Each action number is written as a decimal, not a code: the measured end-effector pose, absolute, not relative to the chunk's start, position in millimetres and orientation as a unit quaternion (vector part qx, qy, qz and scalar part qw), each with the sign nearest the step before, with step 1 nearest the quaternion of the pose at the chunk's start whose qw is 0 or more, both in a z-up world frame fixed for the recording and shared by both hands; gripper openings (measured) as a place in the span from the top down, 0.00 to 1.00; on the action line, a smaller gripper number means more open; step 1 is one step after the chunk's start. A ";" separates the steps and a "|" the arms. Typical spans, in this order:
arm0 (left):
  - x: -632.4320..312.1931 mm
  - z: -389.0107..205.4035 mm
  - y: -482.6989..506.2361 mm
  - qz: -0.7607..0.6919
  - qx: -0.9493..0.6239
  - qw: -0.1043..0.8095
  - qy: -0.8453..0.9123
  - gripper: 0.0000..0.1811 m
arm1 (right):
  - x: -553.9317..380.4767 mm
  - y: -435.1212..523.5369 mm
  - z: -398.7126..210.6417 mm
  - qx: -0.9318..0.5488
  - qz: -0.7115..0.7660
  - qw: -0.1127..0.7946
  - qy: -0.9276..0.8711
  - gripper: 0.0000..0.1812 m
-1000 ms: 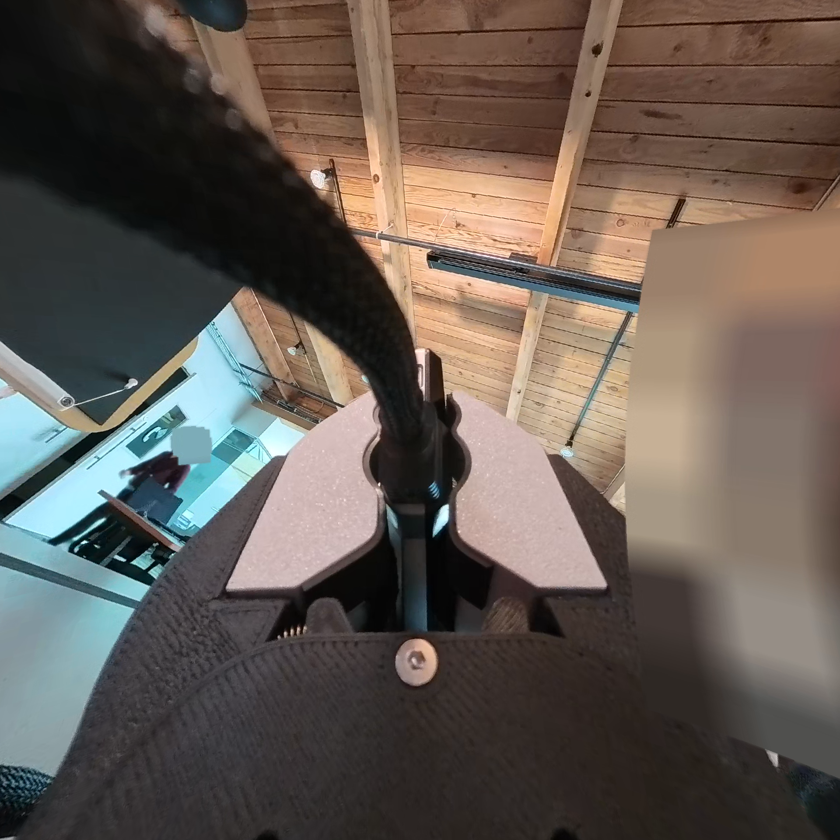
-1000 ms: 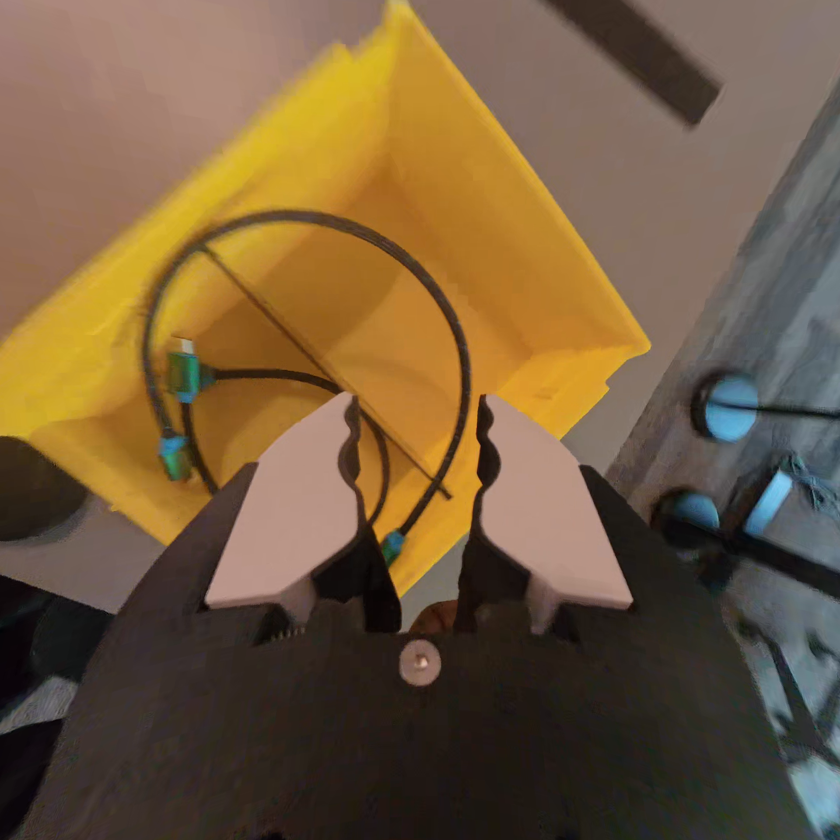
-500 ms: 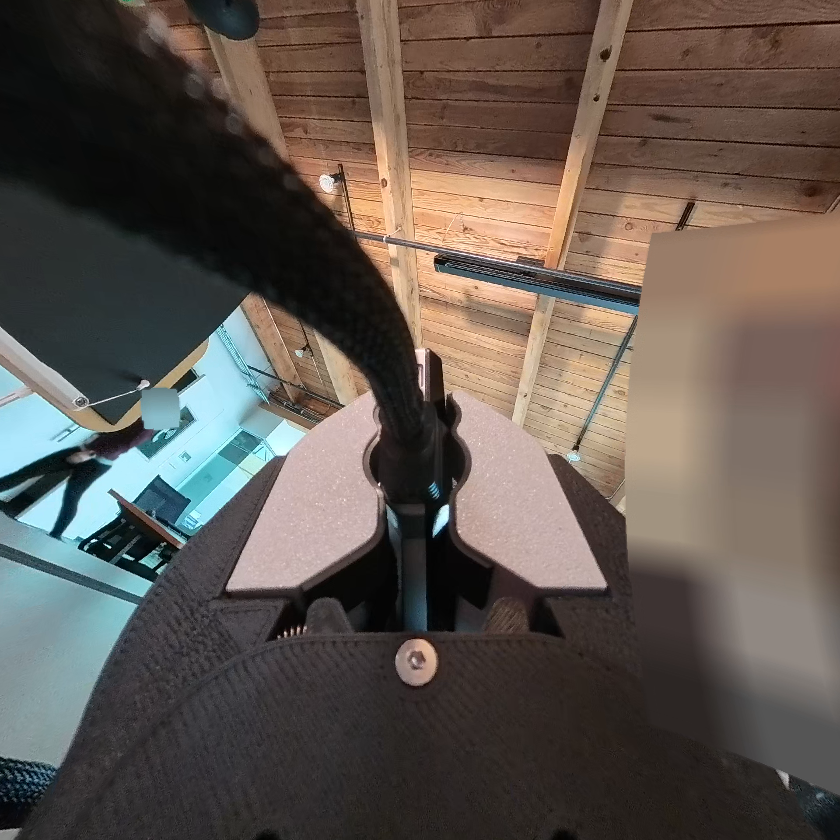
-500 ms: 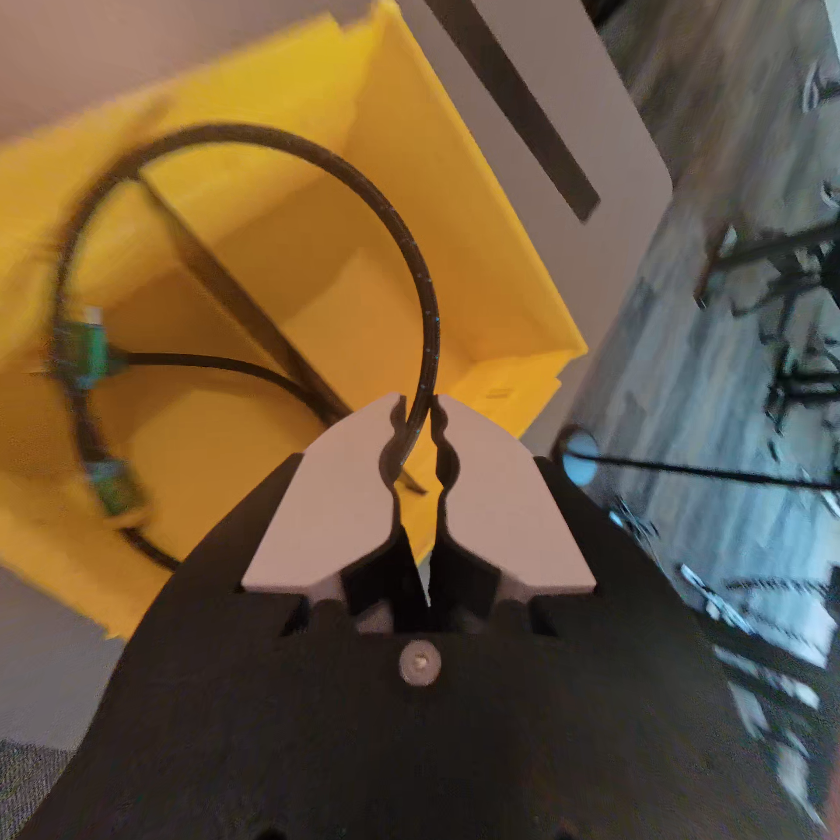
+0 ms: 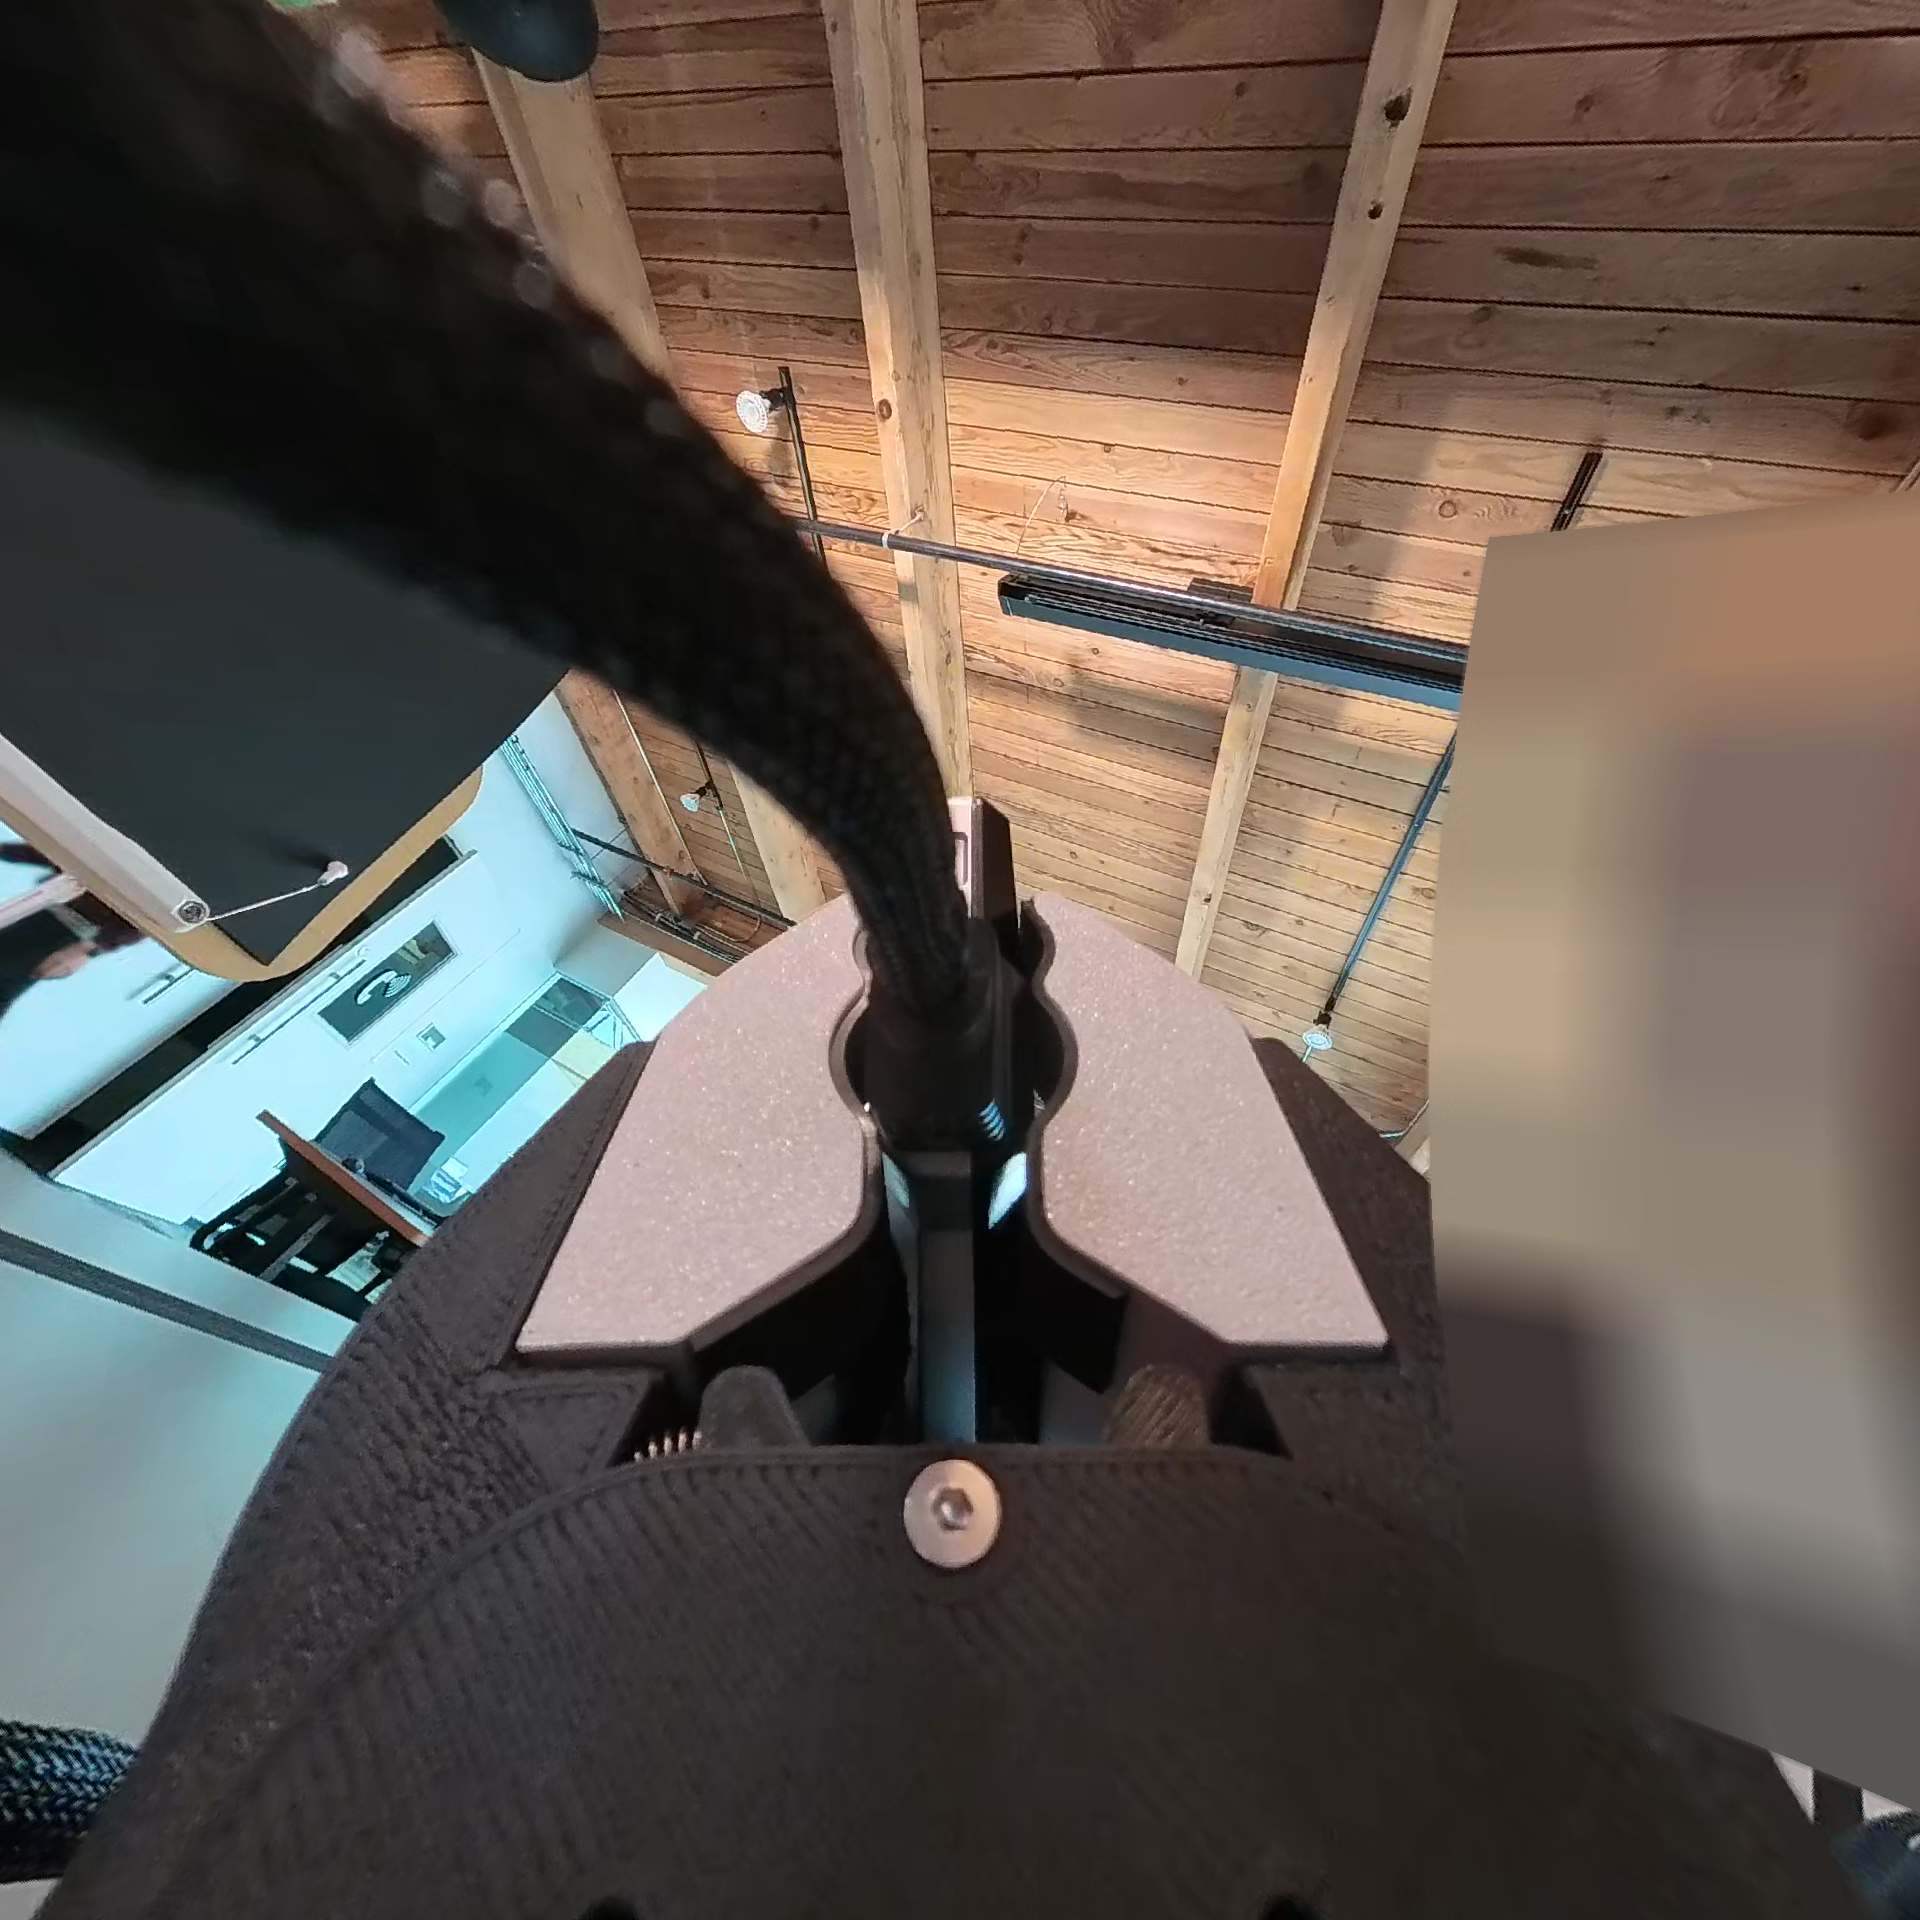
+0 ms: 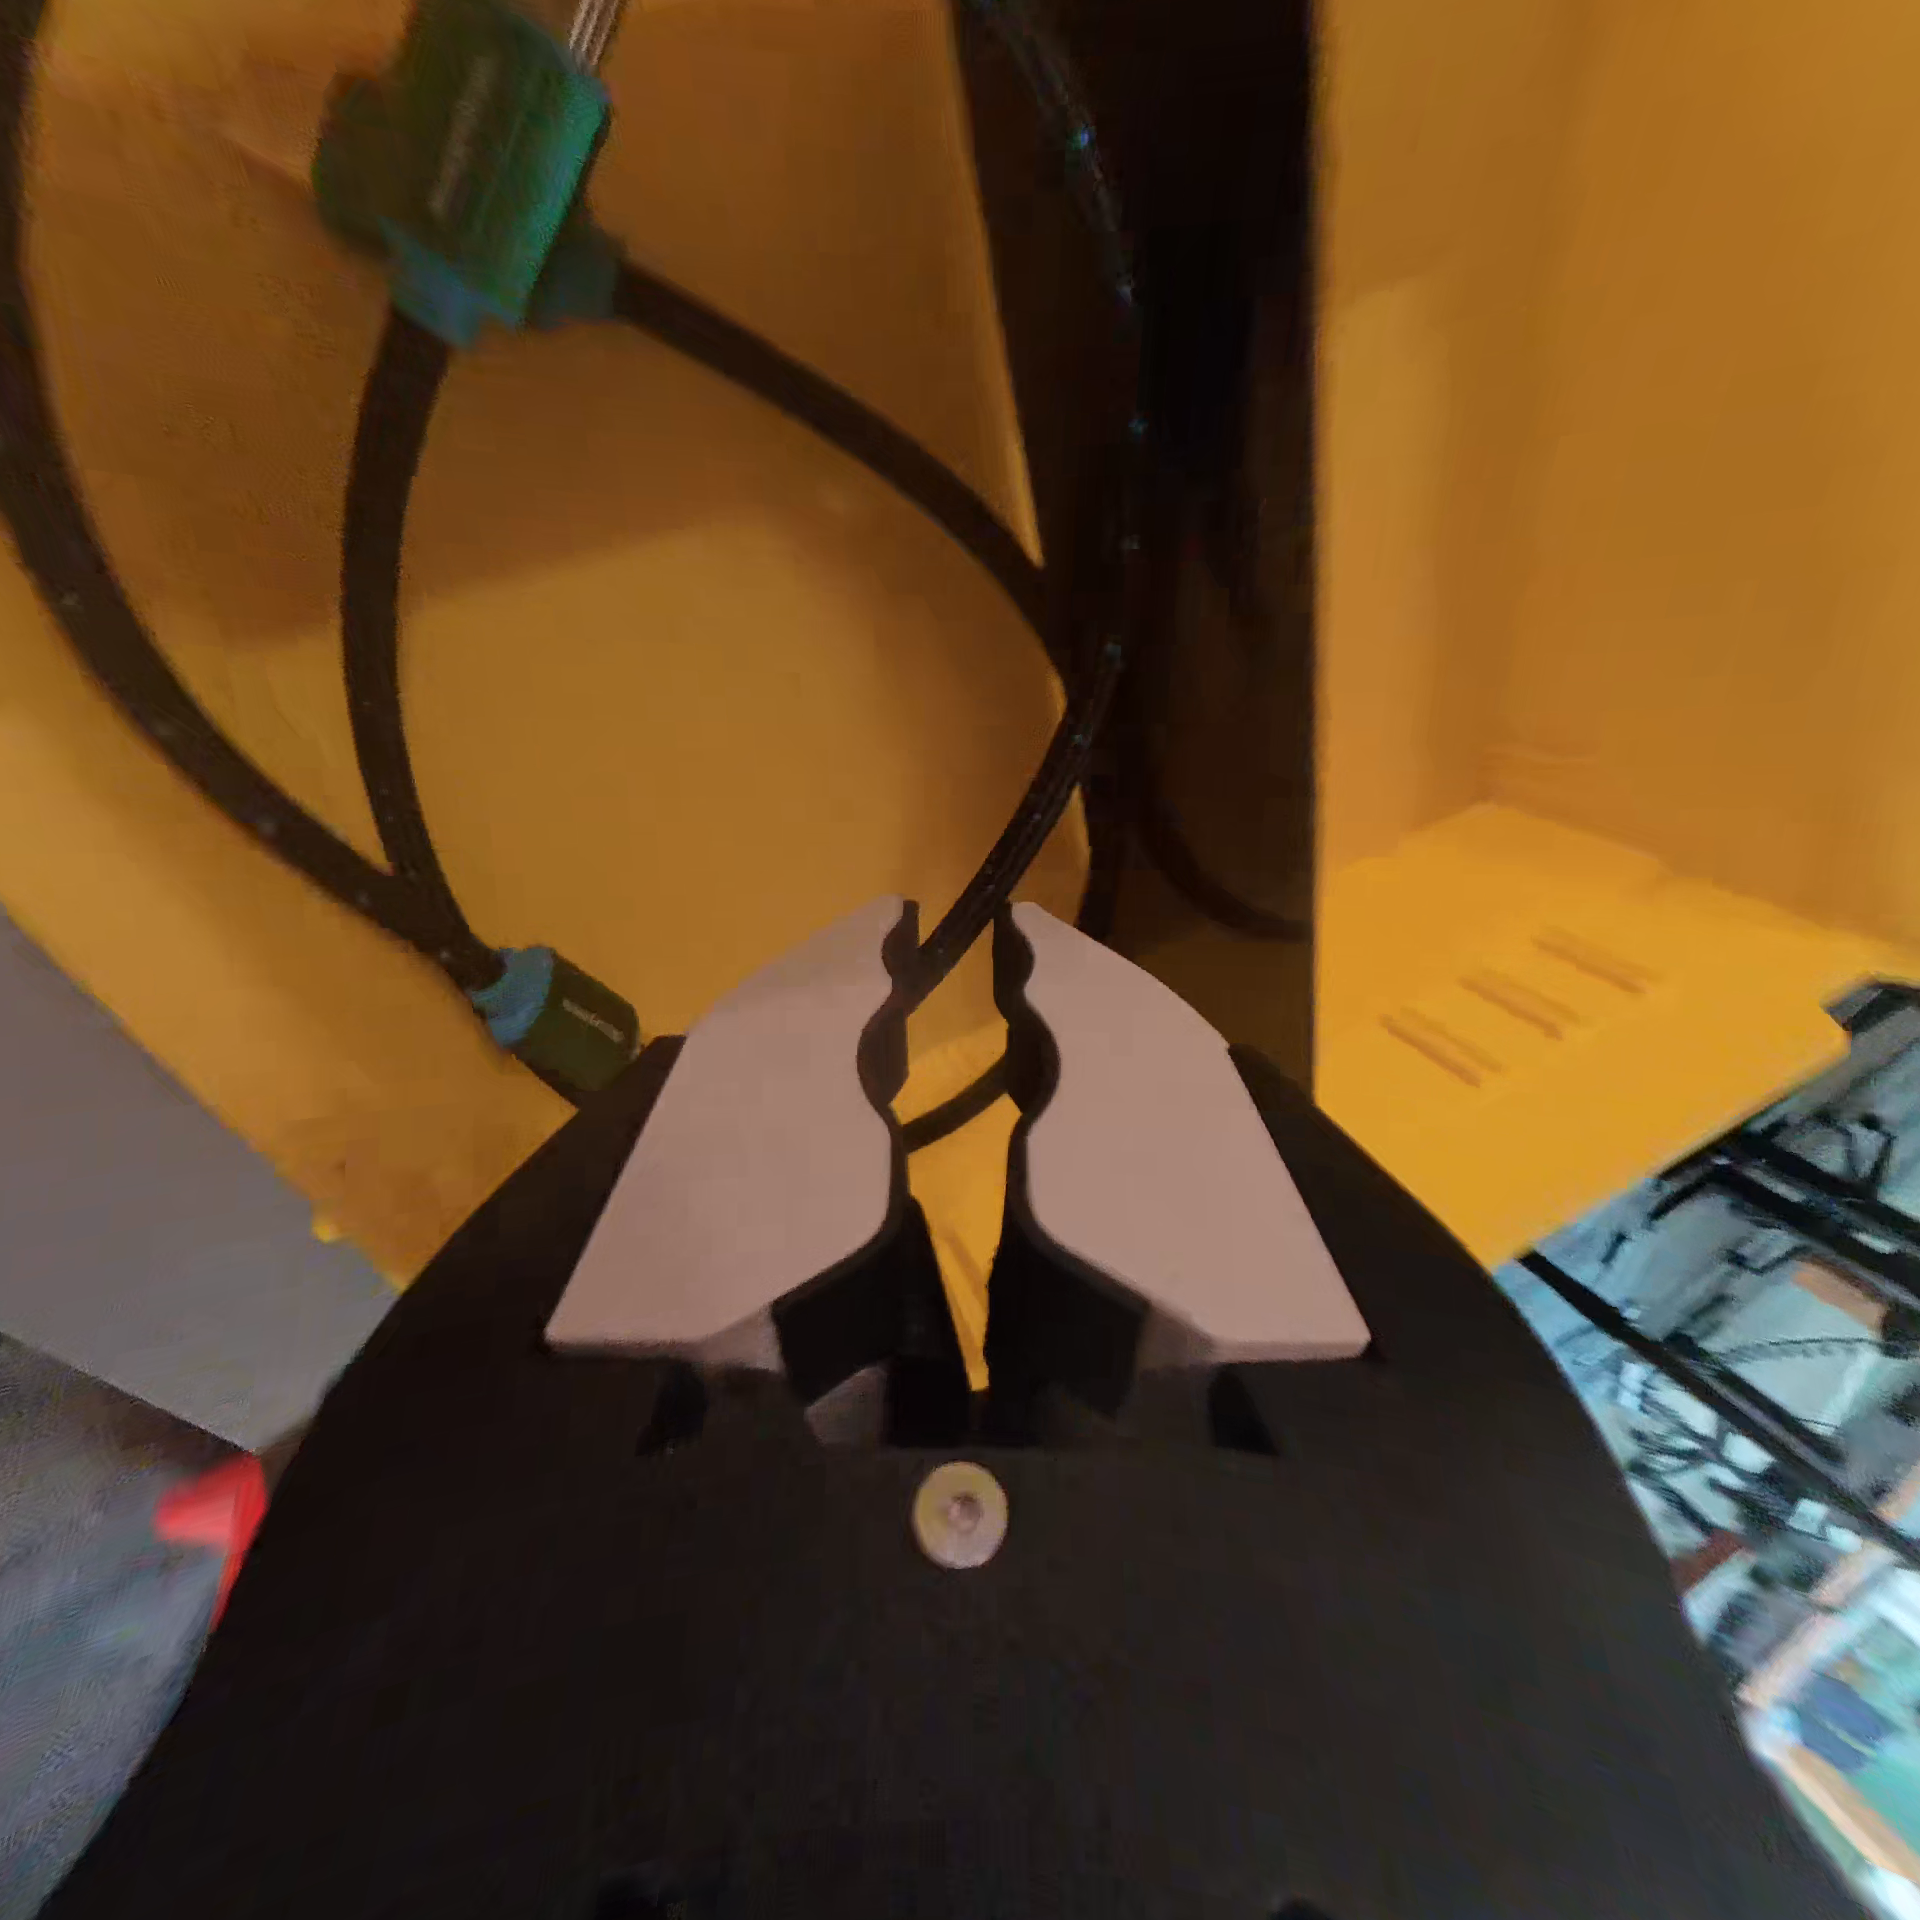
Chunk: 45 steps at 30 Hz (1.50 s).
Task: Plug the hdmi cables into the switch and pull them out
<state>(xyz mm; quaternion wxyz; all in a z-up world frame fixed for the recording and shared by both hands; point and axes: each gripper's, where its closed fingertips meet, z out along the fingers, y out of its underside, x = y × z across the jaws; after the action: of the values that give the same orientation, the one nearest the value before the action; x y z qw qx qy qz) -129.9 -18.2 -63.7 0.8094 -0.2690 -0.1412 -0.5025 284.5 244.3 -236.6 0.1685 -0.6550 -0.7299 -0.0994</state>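
Note:
In the left wrist view my left gripper (image 5: 951,925) points up at the ceiling. It is shut on the end of a thick black braided cable (image 5: 623,499), which rises from the jaws and curves off to the upper left. A thin flat dark piece (image 5: 985,873) stands in the jaws beside the cable. In the right wrist view my right gripper (image 6: 956,925) is low inside a yellow bin (image 6: 1558,416). Its jaws are narrowed on a thin black braided HDMI cable (image 6: 1049,790) that passes between the fingertips. Two green plugs (image 6: 468,166) (image 6: 566,1023) lie in the bin.
A black divider (image 6: 1216,520) stands upright in the bin just right of the held cable. More cable loops (image 6: 384,582) lie to the left. A red object (image 6: 208,1527) is at the lower left outside the bin. Wooden ceiling beams (image 5: 894,416) are overhead.
My right gripper went from open above the bin to closed around the thin cable, and moved down close into the bin. My left gripper kept its hold and barely shifted.

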 end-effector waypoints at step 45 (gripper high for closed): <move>-33.6 -75.0 2.3 -0.505 -0.459 0.729 0.059 0.88 | 172.3 143.6 -86.0 -0.547 0.422 0.501 -0.521 0.45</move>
<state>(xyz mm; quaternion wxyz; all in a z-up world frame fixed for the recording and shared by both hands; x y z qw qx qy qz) -33.6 2.3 -75.0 0.7289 -0.4587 0.0589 -0.5049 172.3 143.6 -86.0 0.5011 -0.5470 -0.5211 0.4219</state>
